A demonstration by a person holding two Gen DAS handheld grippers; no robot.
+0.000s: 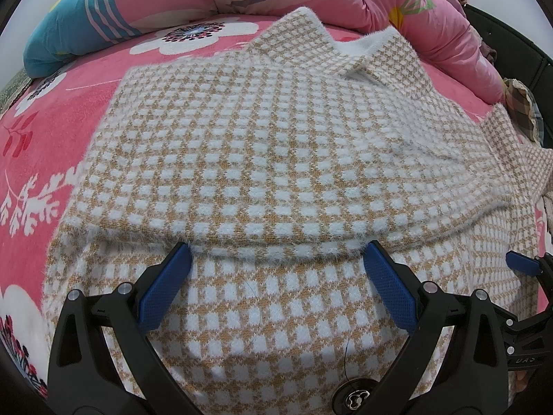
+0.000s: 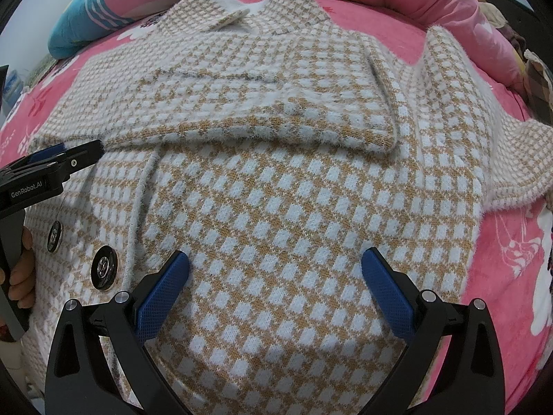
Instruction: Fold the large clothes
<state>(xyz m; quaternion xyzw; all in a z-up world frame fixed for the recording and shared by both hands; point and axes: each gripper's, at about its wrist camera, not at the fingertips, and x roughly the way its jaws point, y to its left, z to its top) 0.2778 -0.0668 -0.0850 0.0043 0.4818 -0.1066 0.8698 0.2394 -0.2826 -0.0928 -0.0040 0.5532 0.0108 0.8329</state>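
Note:
A fuzzy tan-and-white checked coat (image 1: 262,159) lies spread on the pink bed, collar (image 1: 311,31) at the far side. One sleeve (image 2: 276,117) is folded across the chest. My left gripper (image 1: 278,252) is open just above the cloth, its blue pads at the folded sleeve's near edge. My right gripper (image 2: 274,259) is open over the coat's lower body (image 2: 293,228), nothing between its fingers. The left gripper (image 2: 65,155) shows at the left edge of the right wrist view, held by a hand (image 2: 20,276). The right gripper's blue finger (image 1: 522,263) shows at the right edge of the left wrist view.
A pink floral bedspread (image 1: 41,145) lies under the coat. A rolled pink quilt (image 1: 432,17) and a teal pillow (image 1: 76,24) line the far side. Large black buttons (image 2: 103,268) sit on the coat's front edge. A plaid cloth (image 1: 522,103) lies at the far right.

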